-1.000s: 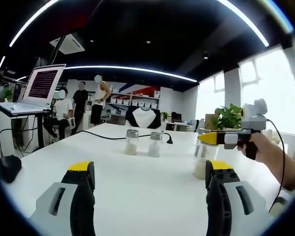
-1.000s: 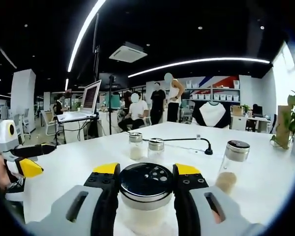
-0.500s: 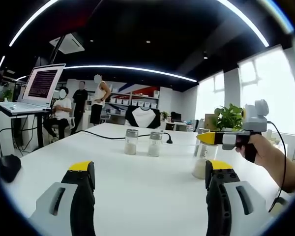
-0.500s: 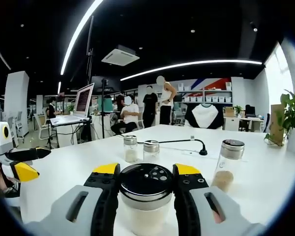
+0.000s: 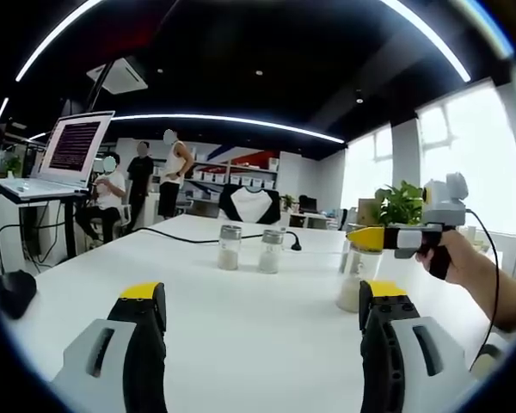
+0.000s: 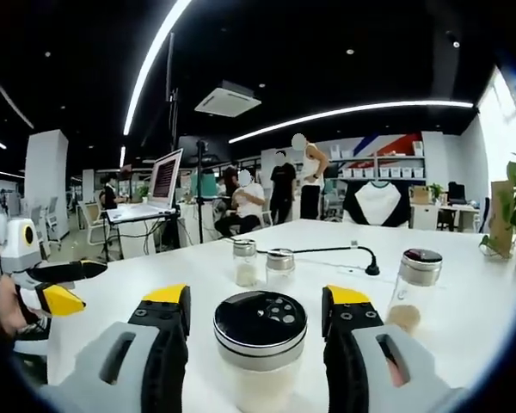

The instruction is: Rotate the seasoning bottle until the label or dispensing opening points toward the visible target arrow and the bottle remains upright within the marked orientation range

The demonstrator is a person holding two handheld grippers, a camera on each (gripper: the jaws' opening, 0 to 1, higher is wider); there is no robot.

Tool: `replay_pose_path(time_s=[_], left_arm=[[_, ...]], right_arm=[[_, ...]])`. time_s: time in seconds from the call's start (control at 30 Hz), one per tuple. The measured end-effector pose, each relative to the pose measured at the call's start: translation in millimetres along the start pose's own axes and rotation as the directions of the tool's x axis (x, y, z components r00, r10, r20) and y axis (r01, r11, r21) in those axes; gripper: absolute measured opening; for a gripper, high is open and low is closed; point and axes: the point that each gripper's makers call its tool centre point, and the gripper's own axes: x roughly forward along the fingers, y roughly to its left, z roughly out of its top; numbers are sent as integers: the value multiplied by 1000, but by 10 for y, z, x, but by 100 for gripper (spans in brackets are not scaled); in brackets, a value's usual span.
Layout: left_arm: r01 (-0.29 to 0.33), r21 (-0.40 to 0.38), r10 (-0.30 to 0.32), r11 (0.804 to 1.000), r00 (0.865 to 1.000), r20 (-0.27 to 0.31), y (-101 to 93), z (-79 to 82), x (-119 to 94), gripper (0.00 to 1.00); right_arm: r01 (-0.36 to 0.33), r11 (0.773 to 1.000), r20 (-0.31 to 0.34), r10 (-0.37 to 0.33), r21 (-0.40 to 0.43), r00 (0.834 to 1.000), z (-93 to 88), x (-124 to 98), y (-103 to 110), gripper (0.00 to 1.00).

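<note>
The seasoning bottle (image 6: 260, 344) stands upright on the white table (image 6: 464, 318), right between the jaws of the right gripper (image 6: 260, 320) in the right gripper view. Its black perforated lid faces up and the clear body below holds a whitish powder. The jaws stand apart on either side of the lid, with a narrow gap showing on each side, so they do not clamp it. In the left gripper view the same bottle (image 5: 353, 284) sits at the table's right side, partly behind the yellow tips of the right gripper (image 5: 367, 238), which a hand (image 5: 451, 258) holds from the right.

To the right in the right gripper view stands another shaker (image 6: 413, 288) with a dark lid, holding a low layer of tan seasoning. Farther back, near the table's middle, stand two small shakers (image 6: 262, 265) just beside each other, each with a silver lid and a pale filling. A black cable (image 6: 344, 251) runs across the table behind them.

The left gripper (image 5: 258, 344) hovers over bare tabletop with its jaws wide apart, holding nothing. It also shows at the left edge of the right gripper view (image 6: 56, 288).

Beyond the table, a laptop (image 5: 64, 155) sits on a stand, several people (image 5: 142, 185) are gathered near shelves, and a potted plant (image 5: 400, 205) stands by the window.
</note>
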Motion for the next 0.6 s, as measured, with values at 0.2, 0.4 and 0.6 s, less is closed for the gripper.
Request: replay_pose_path(time_s=[0.2, 0.4, 0.6], left_arm=[[3, 1, -3, 1000, 1000, -5, -14, -10, 6, 98], [13, 0, -13, 1000, 1000, -8, -52, -18, 11, 98], [14, 5, -14, 1000, 1000, -10, -54, -20, 5, 98]], right_arm=[[-70, 997, -39, 68, -45, 997, -57, -34, -22, 59], [-165, 986, -22, 165, -26, 986, -67, -63, -23, 59], [-251, 967, -16, 251, -42, 968, -123, -55, 12, 59]])
